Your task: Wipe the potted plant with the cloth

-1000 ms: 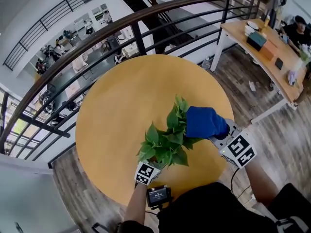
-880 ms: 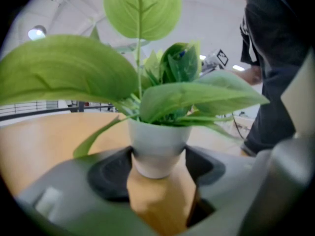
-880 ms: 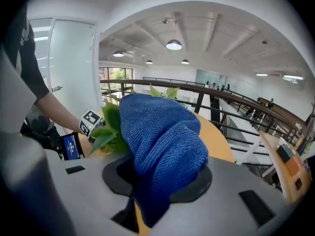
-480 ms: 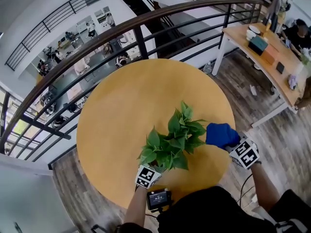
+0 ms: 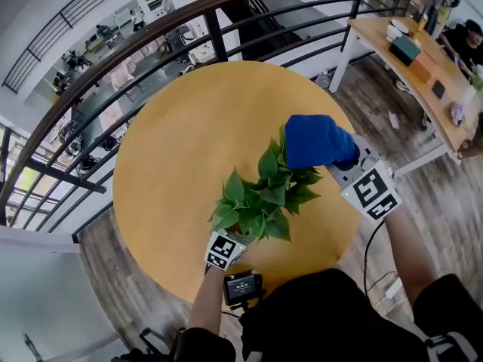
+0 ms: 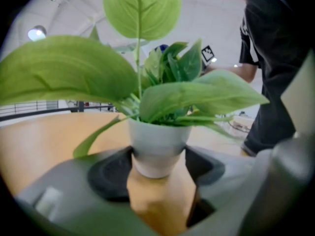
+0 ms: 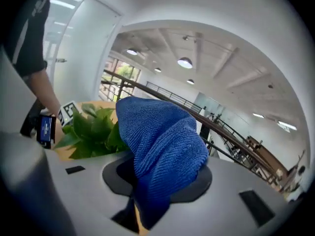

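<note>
A green potted plant (image 5: 260, 200) stands on the round wooden table (image 5: 189, 142) near its front edge. Its white pot (image 6: 156, 149) sits between the jaws of my left gripper (image 6: 156, 167), whose pads press on both sides of it. My right gripper (image 7: 156, 181) is shut on a blue cloth (image 7: 160, 146). In the head view that blue cloth (image 5: 317, 142) rests over the plant's right-hand top leaves (image 5: 290, 173), and the jaws are hidden beneath it. The plant's leaves (image 7: 91, 129) show left of the cloth in the right gripper view.
A dark railing (image 5: 189, 21) curves behind the table, with an open drop to a lower floor beyond it. A long wooden desk (image 5: 423, 66) with boxes stands at the back right. My left forearm carries a small screen (image 5: 241, 286).
The right gripper drew back to the right off the plant, then swung forward and up again, so the cloth now lies on the upper right leaves. The left gripper and pot stayed put.
</note>
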A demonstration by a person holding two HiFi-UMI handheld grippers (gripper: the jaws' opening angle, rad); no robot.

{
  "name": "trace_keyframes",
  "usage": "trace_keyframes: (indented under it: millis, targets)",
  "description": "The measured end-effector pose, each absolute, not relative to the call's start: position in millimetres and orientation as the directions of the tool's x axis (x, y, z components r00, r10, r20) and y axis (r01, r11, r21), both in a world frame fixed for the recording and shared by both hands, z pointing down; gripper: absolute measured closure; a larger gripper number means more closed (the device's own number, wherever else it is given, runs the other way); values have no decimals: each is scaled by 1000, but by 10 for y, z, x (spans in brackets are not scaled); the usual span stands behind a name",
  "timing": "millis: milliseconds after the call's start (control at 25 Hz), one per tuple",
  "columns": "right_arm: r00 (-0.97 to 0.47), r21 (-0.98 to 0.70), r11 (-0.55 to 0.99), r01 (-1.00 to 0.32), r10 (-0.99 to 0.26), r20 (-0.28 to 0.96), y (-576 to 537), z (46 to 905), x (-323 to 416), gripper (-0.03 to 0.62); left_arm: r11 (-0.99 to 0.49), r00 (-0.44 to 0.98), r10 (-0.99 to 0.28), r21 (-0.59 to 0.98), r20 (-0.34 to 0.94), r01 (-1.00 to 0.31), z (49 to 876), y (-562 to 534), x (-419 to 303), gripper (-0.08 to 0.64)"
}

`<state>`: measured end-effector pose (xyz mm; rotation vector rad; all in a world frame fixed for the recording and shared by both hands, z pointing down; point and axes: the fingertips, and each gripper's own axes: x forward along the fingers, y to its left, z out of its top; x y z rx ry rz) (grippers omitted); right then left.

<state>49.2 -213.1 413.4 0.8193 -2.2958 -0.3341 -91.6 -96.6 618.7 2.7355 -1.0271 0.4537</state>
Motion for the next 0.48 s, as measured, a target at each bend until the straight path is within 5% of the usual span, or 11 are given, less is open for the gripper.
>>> trace_keyframes:
  millis: [120, 480]
  targets:
    - [-515, 471, 793, -386, -609, 603, -2174, 4610, 380, 457, -744, 715, -605, 70, 349, -664, 6208, -928, -916, 229]
    - [-387, 344, 796, -498, -559, 734, -2182, 5402, 902, 457, -743, 713, -611, 60, 343, -666, 6208, -928, -960, 229]
